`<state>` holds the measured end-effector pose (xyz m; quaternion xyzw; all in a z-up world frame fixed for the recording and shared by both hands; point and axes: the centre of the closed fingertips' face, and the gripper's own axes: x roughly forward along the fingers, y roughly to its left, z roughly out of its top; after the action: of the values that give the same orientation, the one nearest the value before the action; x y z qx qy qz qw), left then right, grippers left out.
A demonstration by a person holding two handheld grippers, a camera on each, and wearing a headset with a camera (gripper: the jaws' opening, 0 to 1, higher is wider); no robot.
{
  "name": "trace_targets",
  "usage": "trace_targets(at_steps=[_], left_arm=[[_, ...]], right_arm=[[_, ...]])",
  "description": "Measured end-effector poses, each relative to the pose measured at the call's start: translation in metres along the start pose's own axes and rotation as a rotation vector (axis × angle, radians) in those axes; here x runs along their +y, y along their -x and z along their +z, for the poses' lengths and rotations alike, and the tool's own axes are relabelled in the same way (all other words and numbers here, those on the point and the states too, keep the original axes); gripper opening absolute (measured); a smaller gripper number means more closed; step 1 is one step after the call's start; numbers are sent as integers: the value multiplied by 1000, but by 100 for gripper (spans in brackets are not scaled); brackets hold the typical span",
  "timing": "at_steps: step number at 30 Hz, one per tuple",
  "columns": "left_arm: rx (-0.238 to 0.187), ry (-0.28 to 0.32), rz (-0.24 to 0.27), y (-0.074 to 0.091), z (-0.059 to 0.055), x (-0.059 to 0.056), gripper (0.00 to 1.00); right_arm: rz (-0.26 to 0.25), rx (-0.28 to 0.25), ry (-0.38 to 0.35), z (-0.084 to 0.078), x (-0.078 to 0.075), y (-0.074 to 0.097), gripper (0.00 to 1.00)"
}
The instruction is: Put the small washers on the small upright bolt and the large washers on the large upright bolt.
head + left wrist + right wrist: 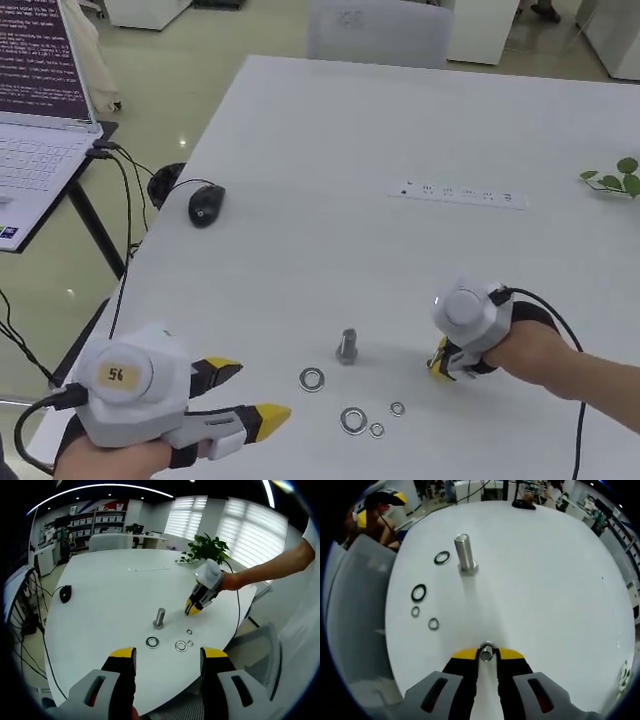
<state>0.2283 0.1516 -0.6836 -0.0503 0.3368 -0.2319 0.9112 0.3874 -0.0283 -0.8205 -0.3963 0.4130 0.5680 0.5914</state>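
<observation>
The right gripper [440, 362] sits low at the white table [330, 140], its jaws pinched tight on the small bolt [486, 651]. The large bolt [346, 346] stands upright a little off to its left. Four washers lie loose on the person's side of that bolt, the two large washers [311, 379] and, nearer the right gripper, the two small washers [397, 408]. The left gripper [250, 390] hovers by the table's near edge, jaws spread wide with nothing between them.
</observation>
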Motion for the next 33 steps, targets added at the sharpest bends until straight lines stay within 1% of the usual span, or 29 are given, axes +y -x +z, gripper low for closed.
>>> trace_targets(at_steps=[5, 8, 10, 13, 16, 20, 22, 26, 27, 28, 30, 33], left_arm=[[1, -3, 3, -1, 2, 2, 50], [-2, -1, 5, 0, 3, 3, 50], [1, -5, 3, -1, 2, 2, 50], [-1, -5, 0, -2, 3, 1, 50], [0, -8, -3, -2, 2, 0, 50], [0, -7, -8, -3, 2, -2, 50], [-1, -10, -10, -3, 2, -3, 50], [-3, -13, -11, -3, 3, -4, 50], [-5, -13, -10, -2, 3, -4, 50], [-6, -14, -9, -2, 3, -3, 50], [-9, -11, -6, -1, 3, -2, 50], [-9, -10, -5, -1, 3, -2, 50]], right_arm=[[13, -10, -30, -2, 1, -3, 16], [12, -13, -27, -4, 2, -1, 18], [9, -23, -28, -3, 1, 3, 20], [6, -56, -45, 1, 2, 11, 24], [-17, -81, -47, 3, 1, 21, 27], [-36, -118, -54, 5, 5, 33, 28], [-49, -133, -48, 5, 8, 39, 29], [-69, -169, -62, 5, 14, 49, 30], [-81, -175, -67, 4, 16, 52, 30], [-92, -183, -80, 1, 19, 54, 30], [-97, -207, -104, 0, 27, 58, 30], [-96, -227, -156, -7, 41, 58, 30]])
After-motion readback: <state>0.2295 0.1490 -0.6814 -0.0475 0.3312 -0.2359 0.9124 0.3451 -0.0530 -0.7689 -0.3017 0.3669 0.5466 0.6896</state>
